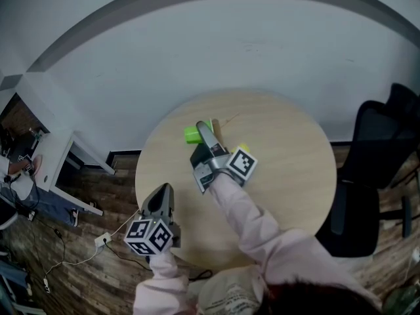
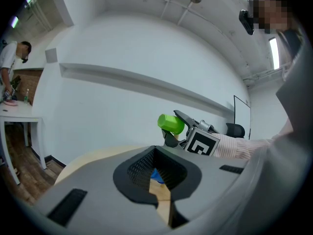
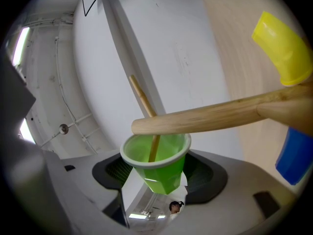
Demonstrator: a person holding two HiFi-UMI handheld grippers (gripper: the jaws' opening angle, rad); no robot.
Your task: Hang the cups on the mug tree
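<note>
Grey left tongs (image 1: 164,190) hang nearest the person, off the rim of the surface (image 1: 289,176) at about 8 o'clock. They are pressed together with nothing between them and take no part in the work.

Farther out, at about 11 o'clock from the middle of the surface, the right tongs (image 1: 201,136) are tilted upward and stand wide, pinching the green cup (image 3: 157,168) by its sides. The cup's mouth faces the tree (image 3: 210,115). A thin peg (image 3: 142,97) runs down into that mouth, so the cup looks partly slipped over the peg but not yet let go.

Beyond the green cup, seen along the right tongs, the yellow cup (image 3: 282,48) sits at 2 o'clock of the trunk and the blue cup (image 3: 294,155) at 4 o'clock. Both seem to be on pegs already.

By my reading, two cups are hung and the third is mid-placement. What is left is to seat the green cup fully on its peg, spread the tongs and draw back without knocking the tree. No other loose cup shows from the head view, so this is probably the last one.
</note>
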